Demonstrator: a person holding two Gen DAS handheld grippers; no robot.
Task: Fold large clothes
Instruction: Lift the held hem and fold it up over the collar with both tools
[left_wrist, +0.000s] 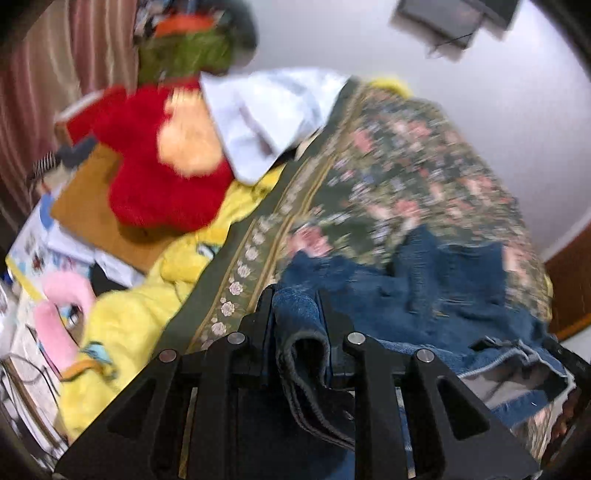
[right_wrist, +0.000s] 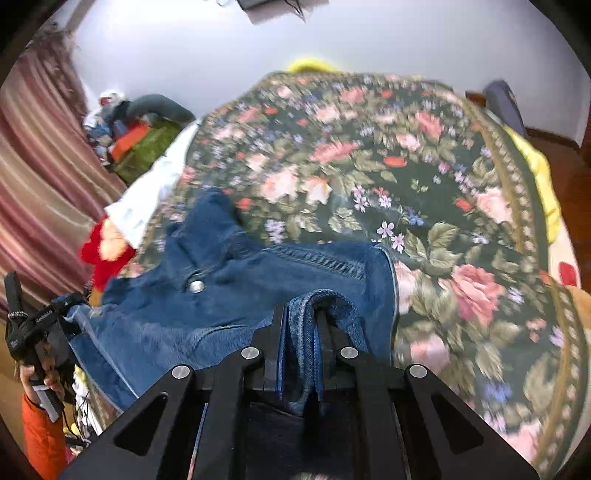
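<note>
A pair of blue denim jeans (right_wrist: 221, 280) lies bunched on a dark floral bedspread (right_wrist: 424, 177). My right gripper (right_wrist: 300, 314) is shut on a folded edge of the jeans near the metal button (right_wrist: 195, 286). My left gripper (left_wrist: 297, 299) is shut on another thick hem of the same jeans (left_wrist: 443, 295), which spread to the right over the bedspread (left_wrist: 406, 158). The left gripper and the hand that holds it also show at the left edge of the right wrist view (right_wrist: 33, 332).
Left of the bed lie a red plush toy (left_wrist: 159, 166), a white cloth (left_wrist: 266, 118), a yellow blanket (left_wrist: 122, 332) and a pink plush piece (left_wrist: 62, 314). A striped curtain (right_wrist: 40, 184) hangs on the left. A white wall (right_wrist: 258, 44) stands behind the bed.
</note>
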